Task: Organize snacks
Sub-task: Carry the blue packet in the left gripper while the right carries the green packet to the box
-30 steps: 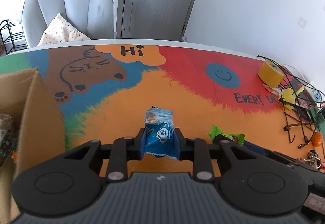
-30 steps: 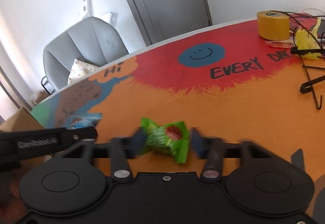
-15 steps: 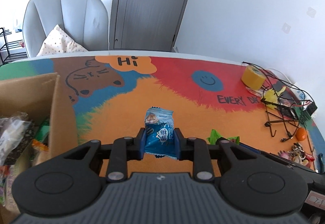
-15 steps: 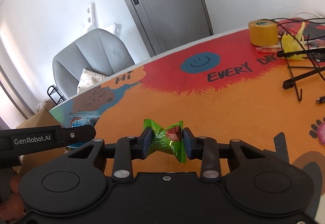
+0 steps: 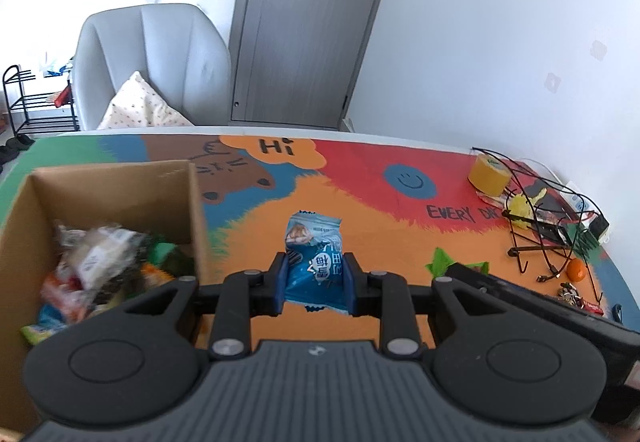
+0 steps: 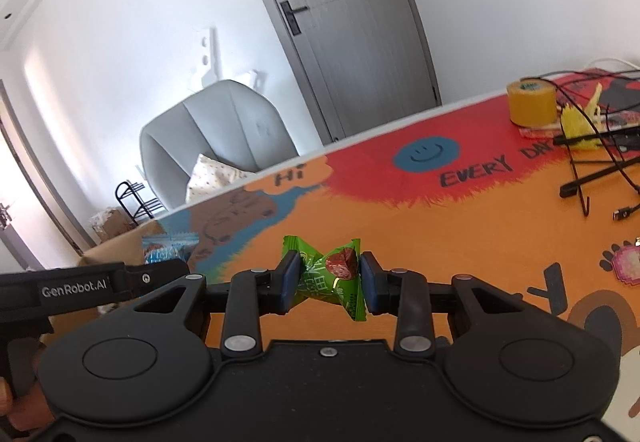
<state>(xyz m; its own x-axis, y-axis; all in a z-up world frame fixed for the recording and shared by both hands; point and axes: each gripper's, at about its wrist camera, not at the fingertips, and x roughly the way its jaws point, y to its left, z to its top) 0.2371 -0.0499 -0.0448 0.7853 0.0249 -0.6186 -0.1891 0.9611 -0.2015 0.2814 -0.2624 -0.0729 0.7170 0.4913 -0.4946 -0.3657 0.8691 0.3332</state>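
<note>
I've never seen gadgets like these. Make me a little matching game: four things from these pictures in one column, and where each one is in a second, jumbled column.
Things:
1. blue packet
2. green packet
3. tape roll
4. cardboard box

Places:
A. far right of the table, by the black wires
B. left side of the table, snacks inside
C. clamped in the left hand-held gripper
D. clamped in the right hand-held gripper

Pairs: 1-C, 2-D, 3-A, 4-B
</note>
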